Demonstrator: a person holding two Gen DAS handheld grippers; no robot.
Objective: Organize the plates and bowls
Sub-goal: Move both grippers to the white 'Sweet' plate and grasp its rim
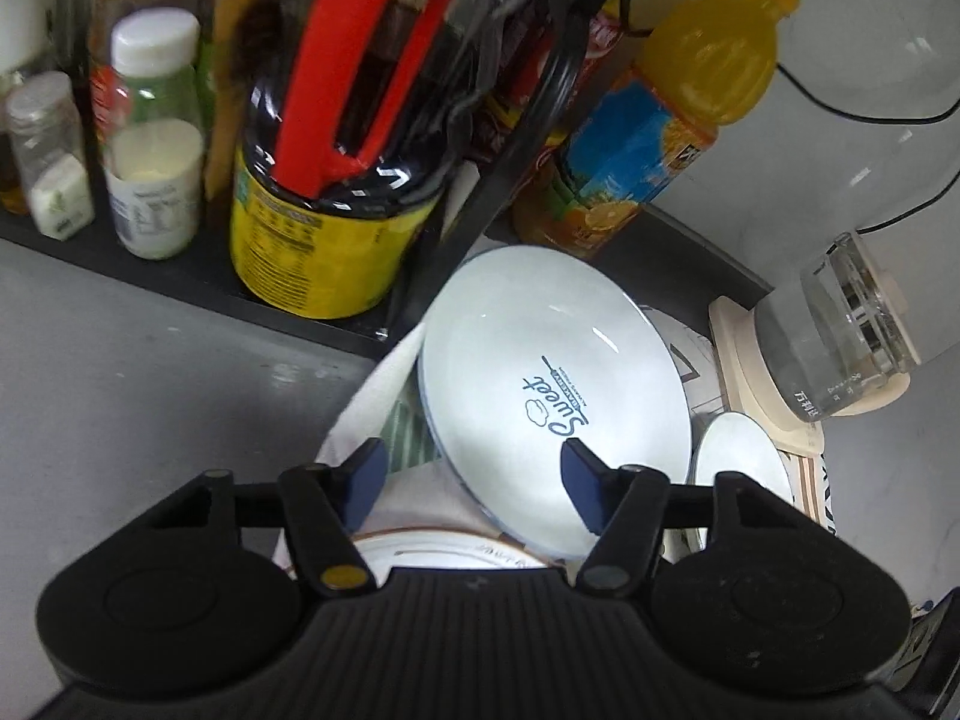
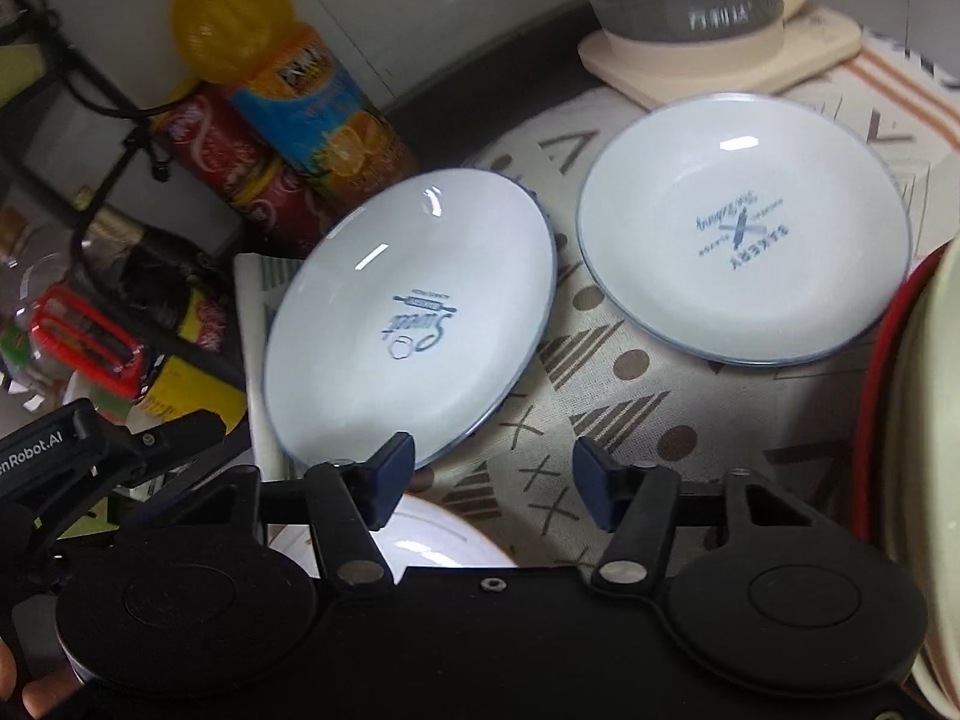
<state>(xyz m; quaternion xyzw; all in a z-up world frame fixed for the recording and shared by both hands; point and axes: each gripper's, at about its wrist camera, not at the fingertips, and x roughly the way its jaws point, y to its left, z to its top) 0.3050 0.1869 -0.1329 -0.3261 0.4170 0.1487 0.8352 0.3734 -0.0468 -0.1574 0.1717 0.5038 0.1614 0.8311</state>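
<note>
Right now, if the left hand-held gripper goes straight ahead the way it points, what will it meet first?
Most likely the "Sweet" plate: it lies tilted directly ahead of the open left hand-held gripper, one fingertip already over its near rim. Depth is unclear, so contact distance cannot be told.

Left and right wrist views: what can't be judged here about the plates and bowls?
- Gold-rimmed plate: mostly hidden by the left gripper body in the left wrist view, and by the right gripper in the right wrist view.
- Green bowl: cut off by the right wrist view's right edge.
- What props the tilted Sweet plate: underside hidden in both views.
- Bakery plate: small print blurred.
</note>
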